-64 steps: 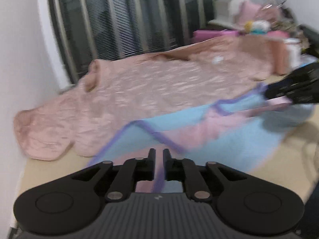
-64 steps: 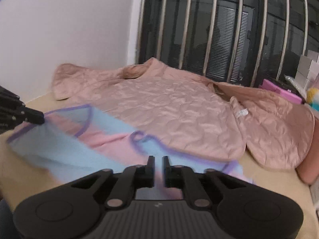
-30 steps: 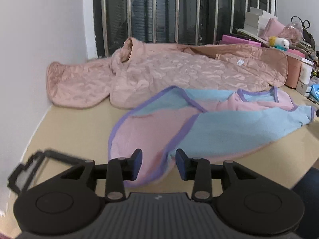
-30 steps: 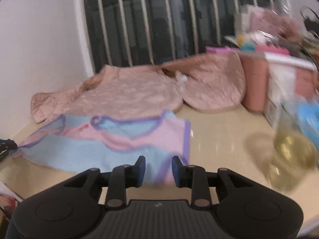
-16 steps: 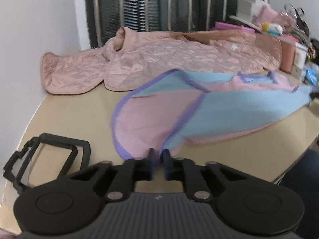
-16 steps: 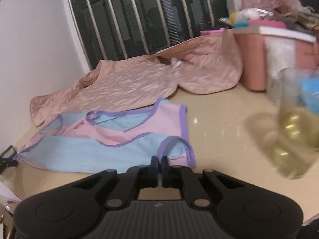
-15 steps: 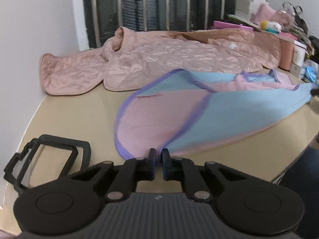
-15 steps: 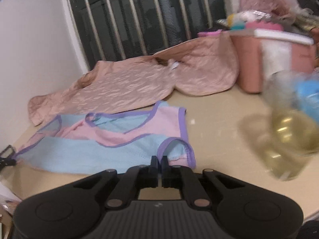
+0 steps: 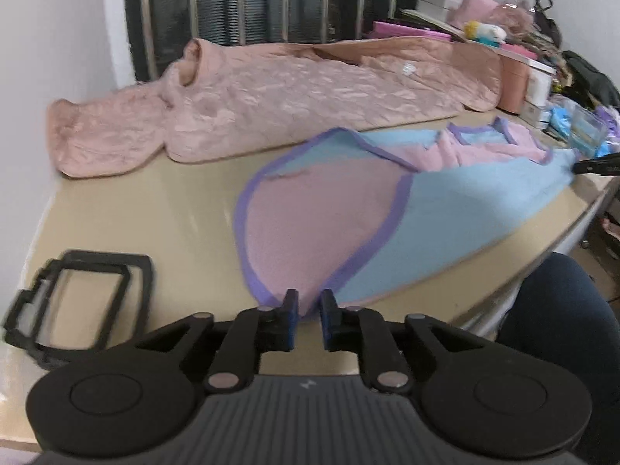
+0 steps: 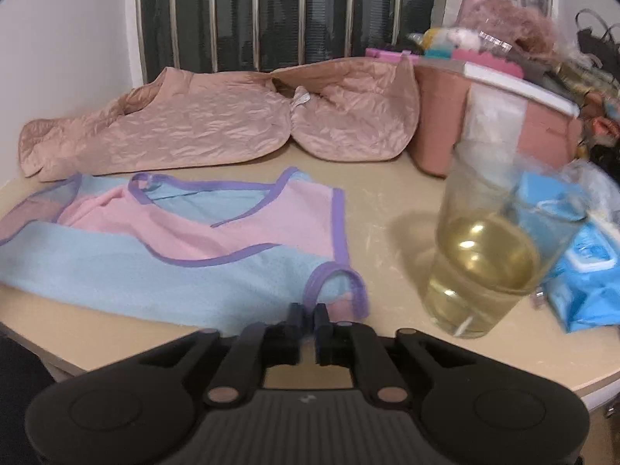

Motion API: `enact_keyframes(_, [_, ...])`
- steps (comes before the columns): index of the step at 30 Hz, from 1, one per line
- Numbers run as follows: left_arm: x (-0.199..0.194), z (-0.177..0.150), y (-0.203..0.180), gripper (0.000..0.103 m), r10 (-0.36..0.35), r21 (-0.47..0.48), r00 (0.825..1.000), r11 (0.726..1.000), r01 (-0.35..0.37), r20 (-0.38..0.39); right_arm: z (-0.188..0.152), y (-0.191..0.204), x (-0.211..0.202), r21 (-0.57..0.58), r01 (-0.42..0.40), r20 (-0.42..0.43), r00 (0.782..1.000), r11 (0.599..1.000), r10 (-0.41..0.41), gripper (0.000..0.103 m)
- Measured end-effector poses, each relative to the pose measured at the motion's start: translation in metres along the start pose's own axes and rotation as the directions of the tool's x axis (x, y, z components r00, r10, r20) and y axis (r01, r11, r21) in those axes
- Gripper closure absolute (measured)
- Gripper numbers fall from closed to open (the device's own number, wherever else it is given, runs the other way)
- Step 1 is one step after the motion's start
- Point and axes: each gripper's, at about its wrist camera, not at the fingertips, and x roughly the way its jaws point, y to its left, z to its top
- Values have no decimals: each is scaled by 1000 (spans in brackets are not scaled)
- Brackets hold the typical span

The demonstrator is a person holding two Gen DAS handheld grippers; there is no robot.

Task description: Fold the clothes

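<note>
- Lying across the beige table (image 9: 147, 209) is a pink and light-blue vest (image 9: 387, 209) with purple trim, spread flat with one end near each gripper.
- Left gripper (image 9: 308, 312): its jaws have just been opening and now stand slightly apart; the vest's purple-trimmed hem sits in the gap between them, and the pads do not look pressed on it.
- Right gripper (image 10: 306, 319): its jaws have also just been opening a little and stand a narrow slit apart at the vest's near edge, just beside a purple-edged armhole loop (image 10: 335, 286). Whether the pads pinch the blue cloth there cannot be told.
- In the left wrist view, the right gripper's dark tip (image 9: 598, 164) shows at the far end of the vest.
- Behind the vest, a quilted pink jacket (image 10: 217, 131) lies spread toward the barred window (image 10: 271, 11); the two garments lie just beside each other.
- A black plastic frame (image 9: 81, 306) lies on the table to the left of the left gripper, apart from the vest.
- A clear glass of yellowish liquid (image 10: 488, 248) stands to the right of the vest, with a blue wipes packet (image 10: 585, 271) just beside it and a pink box (image 10: 496, 116) behind.
- A person's dark-clad leg (image 9: 558, 317) shows at the table's near edge.
</note>
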Motion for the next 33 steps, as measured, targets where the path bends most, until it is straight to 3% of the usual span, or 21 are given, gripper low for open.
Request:
enact_keyframes(1, [-3, 4, -2, 82, 15, -3, 1000, 1000, -15, 11, 0, 0, -3, 0, 11, 3, 1000, 1000, -11, 91])
enact_keyframes(3, [-6, 12, -5, 60, 34, -25, 999, 999, -33, 33, 0, -1, -13, 9, 33, 20, 999, 999, -33, 88])
enact_keyframes(6, [5, 36, -13, 59, 47, -66, 998, 997, -43, 47, 5, 1, -28, 55, 9, 96, 995, 998, -14, 85])
enact_keyframes(11, [58, 99, -29, 55, 18, -76, 998, 997, -13, 62, 45, 42, -2, -31, -148, 157, 976, 988, 151, 83])
enact_keyframes(13, [83, 122, -34, 51, 37, -65, 997, 997, -33, 69, 65, 60, 19, -56, -218, 150, 963, 974, 224, 69])
enact_keyframes(15, [105, 138, -34, 42, 50, -55, 996, 997, -46, 80, 87, 76, 41, -74, -294, 142, 943, 953, 302, 67])
enact_keyframes(18, [137, 153, -28, 41, 4, -102, 998, 995, 3, 68, 113, 87, 72, -25, -369, 120, 921, 929, 370, 59])
enact_keyframes(20, [150, 158, -29, 41, 4, -106, 998, 994, 3, 63, 127, 99, 97, -25, -384, 75, 920, 923, 385, 55])
enact_keyframes(22, [160, 161, -32, 43, -12, -77, 998, 997, 16, 60, 134, 110, 121, -27, -387, 15, 922, 922, 388, 55])
enact_keyframes(23, [164, 161, -35, 50, -28, -54, 998, 998, 31, 59, 134, 115, 130, -28, -384, -10, 923, 923, 384, 55])
enact_keyframes(24, [167, 161, -37, 65, -46, -32, 998, 998, 48, 53, 135, 120, 140, -29, -380, -36, 925, 924, 379, 55])
enact_keyframes(26, [172, 159, -41, 86, -67, 2, 997, 998, 67, 31, 131, 128, 151, -42, -358, -75, 932, 933, 354, 56])
enact_keyframes(27, [173, 157, -43, 94, -71, 15, 997, 997, 71, 25, 130, 131, 157, -50, -347, -95, 935, 937, 341, 61])
enact_keyframes(29, [173, 152, -48, 103, -88, 48, 996, 995, 87, 14, 124, 136, 155, -89, -337, -82, 940, 937, 330, 74])
enact_keyframes(30, [172, 150, -51, 103, -80, 57, 997, 995, 79, 19, 121, 137, 153, -99, -341, -80, 939, 935, 334, 91])
enact_keyframes(33, [166, 145, -57, 103, -50, 75, 998, 996, 46, 49, 114, 144, 145, -166, -307, -56, 952, 937, 302, 93])
